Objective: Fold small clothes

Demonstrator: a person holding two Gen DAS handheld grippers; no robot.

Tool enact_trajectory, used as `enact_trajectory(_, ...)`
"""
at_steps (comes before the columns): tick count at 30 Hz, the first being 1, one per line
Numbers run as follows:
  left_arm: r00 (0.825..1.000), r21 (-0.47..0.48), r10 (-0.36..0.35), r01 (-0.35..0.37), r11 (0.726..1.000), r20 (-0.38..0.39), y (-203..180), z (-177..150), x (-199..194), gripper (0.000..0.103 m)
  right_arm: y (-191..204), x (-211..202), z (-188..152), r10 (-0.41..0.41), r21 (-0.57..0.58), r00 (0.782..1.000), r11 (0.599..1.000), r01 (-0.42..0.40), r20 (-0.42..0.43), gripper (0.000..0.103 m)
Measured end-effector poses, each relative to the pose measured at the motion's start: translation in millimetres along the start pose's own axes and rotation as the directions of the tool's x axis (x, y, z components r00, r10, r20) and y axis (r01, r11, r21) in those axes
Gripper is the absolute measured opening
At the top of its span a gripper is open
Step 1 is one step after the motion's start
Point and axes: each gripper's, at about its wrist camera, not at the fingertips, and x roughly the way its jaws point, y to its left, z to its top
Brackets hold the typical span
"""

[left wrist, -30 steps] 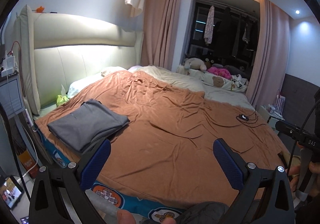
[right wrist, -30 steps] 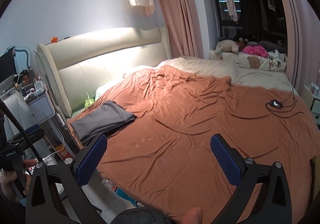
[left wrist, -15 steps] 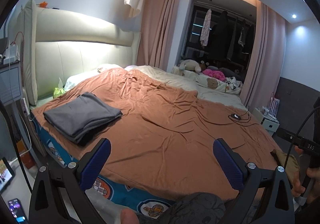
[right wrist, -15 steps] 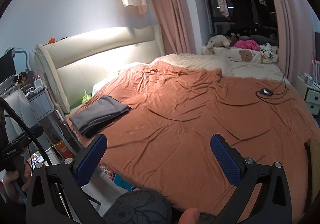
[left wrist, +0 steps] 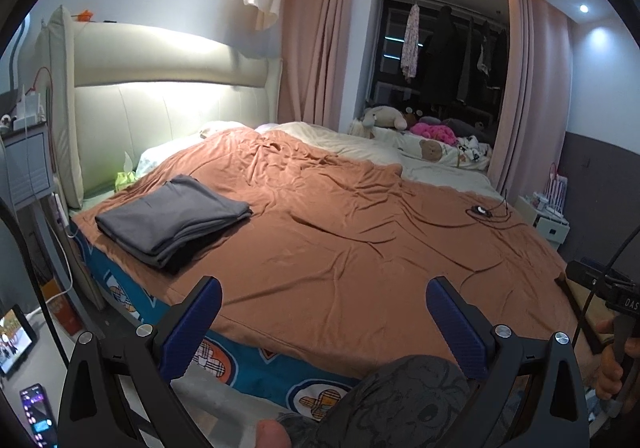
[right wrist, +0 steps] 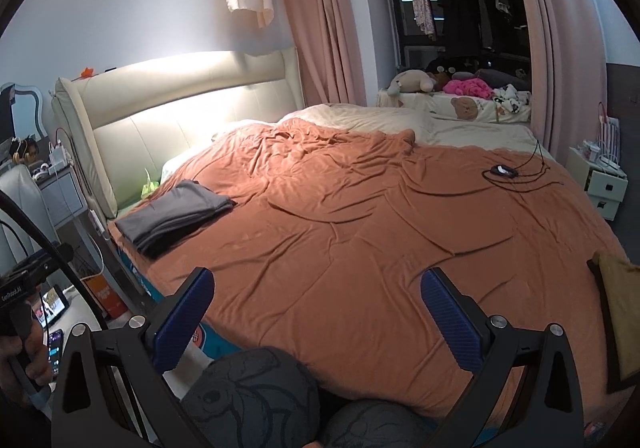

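Note:
A folded stack of grey clothes [left wrist: 172, 219] [right wrist: 176, 213] lies on the near left corner of the bed, on the orange blanket [left wrist: 340, 232] [right wrist: 360, 215]. My left gripper [left wrist: 324, 312] hangs open off the bed's near edge, nothing between its blue pads. My right gripper [right wrist: 316, 306] is also open and empty, held back from the bed above the person's patterned knees [right wrist: 256, 396]. Both grippers are well apart from the grey stack. The other gripper's handle shows at the edge of each view, held in a hand.
A black device with cables [right wrist: 504, 171] lies on the blanket at the far right. Plush toys and pink cloth [left wrist: 432, 127] sit at the back. Nightstand [right wrist: 60, 191] at left, white drawers [right wrist: 604, 183] at right. A phone [left wrist: 36, 412] and a small screen [left wrist: 14, 340] lie on the floor.
Both grippers have drawn back and up from the bed, so more of the bed's near edge, the floor and the person's knees show. The grey stack has not moved.

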Motion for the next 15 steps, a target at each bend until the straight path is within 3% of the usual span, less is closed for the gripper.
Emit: enact_trajectory(15, 0.999, 0.037, -0.031, 0.033, 0.999, -0.042, -12.3, -11.9, 7.0, 0.103, -11.0, -3.0, -14.7, -0.064, 0.055, 0.998, 0.996, 0.066, -0.029, 0.103)
